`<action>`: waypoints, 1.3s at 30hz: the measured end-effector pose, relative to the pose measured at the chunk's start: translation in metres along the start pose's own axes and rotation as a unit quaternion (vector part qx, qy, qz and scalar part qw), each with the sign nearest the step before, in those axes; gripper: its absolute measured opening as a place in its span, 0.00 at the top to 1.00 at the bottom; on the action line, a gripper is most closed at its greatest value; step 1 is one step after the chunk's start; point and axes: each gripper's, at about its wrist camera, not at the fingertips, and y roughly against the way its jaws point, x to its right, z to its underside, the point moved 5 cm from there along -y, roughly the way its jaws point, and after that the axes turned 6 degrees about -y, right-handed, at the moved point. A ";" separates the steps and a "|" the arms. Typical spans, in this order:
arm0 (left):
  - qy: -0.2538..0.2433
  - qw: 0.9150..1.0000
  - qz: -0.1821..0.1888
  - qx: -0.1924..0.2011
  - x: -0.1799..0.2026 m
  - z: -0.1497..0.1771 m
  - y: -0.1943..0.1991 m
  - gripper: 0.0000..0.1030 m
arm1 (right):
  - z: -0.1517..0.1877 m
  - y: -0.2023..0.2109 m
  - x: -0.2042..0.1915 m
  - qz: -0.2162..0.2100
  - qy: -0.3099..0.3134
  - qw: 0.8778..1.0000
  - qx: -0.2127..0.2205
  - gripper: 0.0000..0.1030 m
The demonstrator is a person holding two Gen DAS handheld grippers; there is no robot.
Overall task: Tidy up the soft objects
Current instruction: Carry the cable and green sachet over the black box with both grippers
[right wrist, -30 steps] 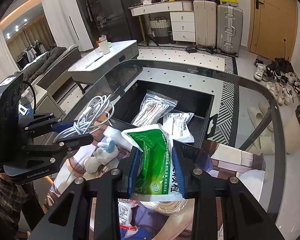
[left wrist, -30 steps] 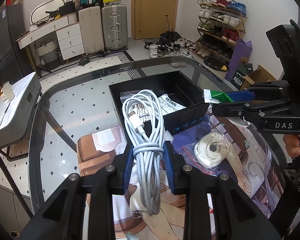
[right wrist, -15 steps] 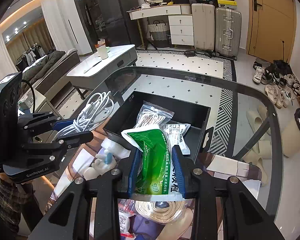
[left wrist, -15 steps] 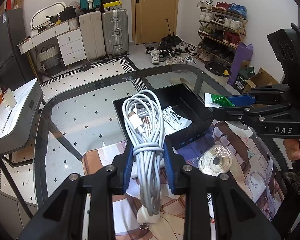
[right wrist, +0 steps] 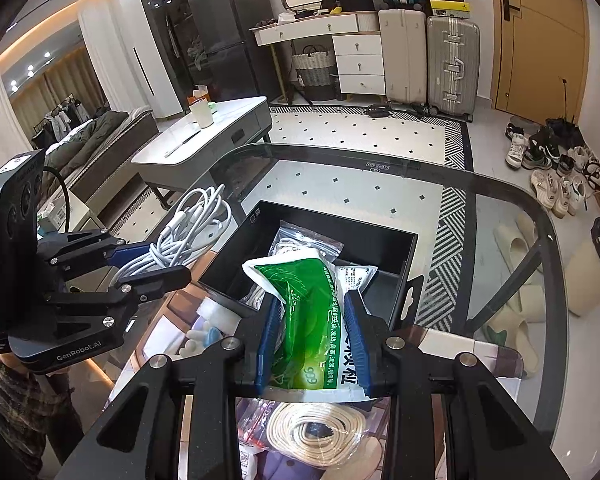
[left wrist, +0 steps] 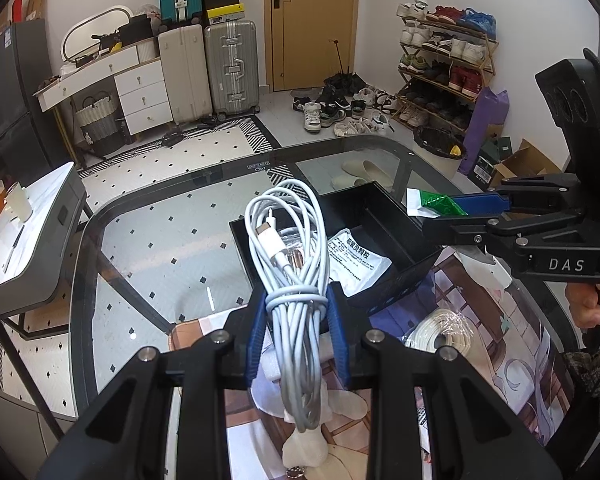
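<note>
Left wrist view: I keep the left gripper clenched on the coiled white charging cable, pinched at its wrap so loops stay bundled. My right gripper clamps the green-and-white plastic packet; both hang above the black open box on the glass surface.

The white cable bundle has a smooth, slightly glossy plastic sheath; the green-and-white packet is shiny plastic film that catches the light; the box looks matt black, with flat card-like walls; the table is clear, glossy glass with a dark border; the left gripper and right gripper are matt black plastic with ribbed blue pads and bright metal screws; the cream coil lies in crinkled clear film.
</note>
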 end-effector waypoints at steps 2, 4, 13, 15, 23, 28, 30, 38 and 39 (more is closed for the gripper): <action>0.000 1.000 0.000 0.000 -0.001 -0.004 -0.002 0.74 | -0.003 -0.001 0.001 0.000 -0.001 1.000 0.001 0.68; 0.001 1.000 0.000 0.001 -0.002 -0.005 -0.003 0.74 | -0.005 -0.002 0.003 0.000 -0.002 1.000 0.002 0.68; 0.000 1.000 0.001 0.002 -0.005 -0.020 -0.014 0.74 | -0.016 -0.007 0.007 -0.001 -0.006 1.000 0.004 0.68; 0.001 1.000 0.002 0.002 -0.005 -0.024 -0.017 0.74 | -0.017 -0.009 0.008 -0.002 -0.009 1.000 0.004 0.68; -0.001 1.000 0.003 0.001 -0.006 -0.032 -0.028 0.74 | -0.023 -0.016 0.013 -0.003 -0.014 1.000 0.003 0.68; 0.000 1.000 0.004 -0.001 -0.005 -0.033 -0.035 0.74 | -0.024 -0.020 0.013 -0.003 -0.016 1.000 0.003 0.68; 0.001 1.000 0.006 -0.002 -0.006 -0.033 -0.038 0.74 | -0.024 -0.021 0.013 -0.002 -0.016 1.000 0.002 0.68; 0.004 1.000 0.014 -0.007 -0.009 -0.030 -0.049 0.74 | -0.027 -0.034 0.014 -0.005 -0.019 1.000 -0.004 0.68; 0.005 1.000 0.015 -0.008 -0.009 -0.031 -0.051 0.74 | -0.027 -0.036 0.014 -0.005 -0.019 1.000 -0.005 0.68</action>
